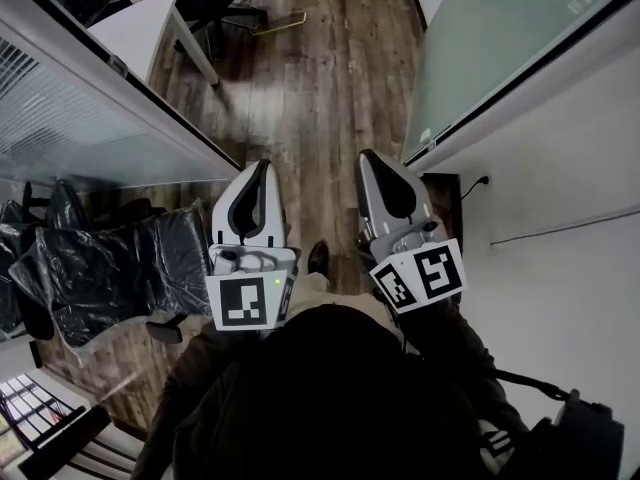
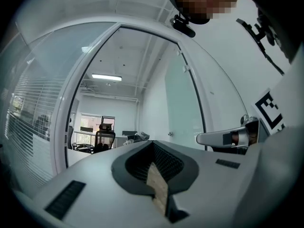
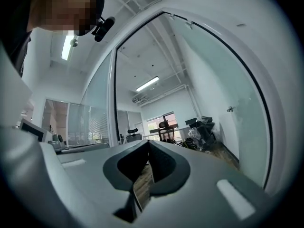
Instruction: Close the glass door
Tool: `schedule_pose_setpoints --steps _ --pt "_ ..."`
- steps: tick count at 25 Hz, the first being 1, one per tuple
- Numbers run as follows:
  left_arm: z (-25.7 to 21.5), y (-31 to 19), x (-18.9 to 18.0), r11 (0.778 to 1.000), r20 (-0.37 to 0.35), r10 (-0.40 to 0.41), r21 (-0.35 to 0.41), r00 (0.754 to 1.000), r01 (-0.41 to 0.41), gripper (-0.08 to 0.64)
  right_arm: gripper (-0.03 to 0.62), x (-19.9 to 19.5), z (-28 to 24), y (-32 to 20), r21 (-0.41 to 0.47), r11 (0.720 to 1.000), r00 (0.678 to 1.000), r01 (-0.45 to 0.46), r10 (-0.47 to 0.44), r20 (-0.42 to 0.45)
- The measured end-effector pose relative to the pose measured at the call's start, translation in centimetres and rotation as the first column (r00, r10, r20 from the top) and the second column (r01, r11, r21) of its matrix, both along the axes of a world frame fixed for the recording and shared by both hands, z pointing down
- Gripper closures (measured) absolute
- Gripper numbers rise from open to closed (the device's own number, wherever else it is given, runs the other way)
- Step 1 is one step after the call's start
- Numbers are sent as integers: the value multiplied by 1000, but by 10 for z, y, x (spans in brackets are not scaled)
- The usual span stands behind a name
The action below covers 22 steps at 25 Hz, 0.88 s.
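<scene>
Close before the person's body, the left gripper (image 1: 263, 168) and the right gripper (image 1: 369, 158) pointed forward side by side, each with its jaws pressed together on nothing. Beyond the right jaws, to their right, the glass door (image 1: 495, 43) stood open.

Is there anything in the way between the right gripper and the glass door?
Nothing visible does. The right gripper, fingers shut and empty, is close to the glass door on its right; only bare wooden floor lies between them.
</scene>
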<state>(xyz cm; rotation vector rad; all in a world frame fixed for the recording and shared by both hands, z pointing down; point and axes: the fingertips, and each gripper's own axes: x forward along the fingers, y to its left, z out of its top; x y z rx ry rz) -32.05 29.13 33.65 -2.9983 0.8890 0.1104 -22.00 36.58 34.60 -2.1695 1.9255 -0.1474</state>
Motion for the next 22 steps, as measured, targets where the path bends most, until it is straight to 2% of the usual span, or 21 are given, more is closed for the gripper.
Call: schedule_pose_setpoints --steps 5,10,13,16,20,22 --pt "-8 -52 45 999 -3 6 -48 1000 -6 563 591 48 -17 -50 -5 1000 1000 -24 24 -19" --pt "-5 -90 102 998 -6 57 -38 998 -58 563 591 97 -19 -87 -11 999 998 -49 48 -37" --pt "0 -115 149 996 21 74 -47 997 -73 563 590 141 -15 -108 -8 997 997 -74 74 -34" --pt "2 -144 199 994 17 100 -45 995 -99 563 591 189 -8 -137 -8 995 995 -100 100 -30" --pt "-1 -184 274 989 -13 146 12 989 -146 563 591 260 -1 -177 -11 992 991 -128 128 -45" --pt "8 -205 320 989 21 151 -14 988 -150 563 591 301 4 -199 -12 992 991 -128 127 -41"
